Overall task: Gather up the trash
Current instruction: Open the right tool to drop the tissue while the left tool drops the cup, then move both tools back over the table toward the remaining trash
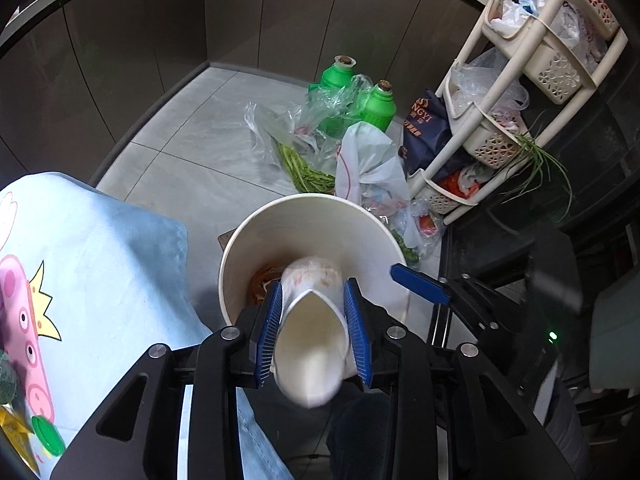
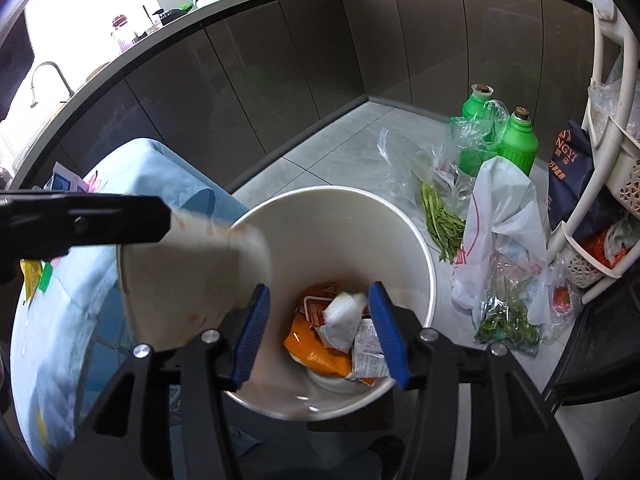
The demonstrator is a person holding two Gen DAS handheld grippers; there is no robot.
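Observation:
A white bin (image 1: 280, 216) stands on the floor beside the table. My left gripper (image 1: 313, 284) is shut on a stained, squashed paper cup (image 1: 312, 336), which it holds tilted over the bin's mouth. From the right wrist view the same cup (image 2: 192, 276) hangs at the bin's (image 2: 360, 216) left rim. My right gripper (image 2: 319, 288) is open over the bin, with nothing between its fingers. Below it in the bin lie an orange wrapper (image 2: 316, 352) and a white packet (image 2: 344, 312). One blue right fingertip (image 1: 416, 284) shows in the left wrist view.
A table under a light blue cartoon cloth (image 1: 100, 260) lies left of the bin, with a green cap (image 1: 48, 436) on it. On the tiled floor beyond are two green bottles (image 1: 376, 108), plastic bags with greens (image 1: 304, 168) and a cream basket rack (image 1: 520, 80). Brown cabinets wall the back.

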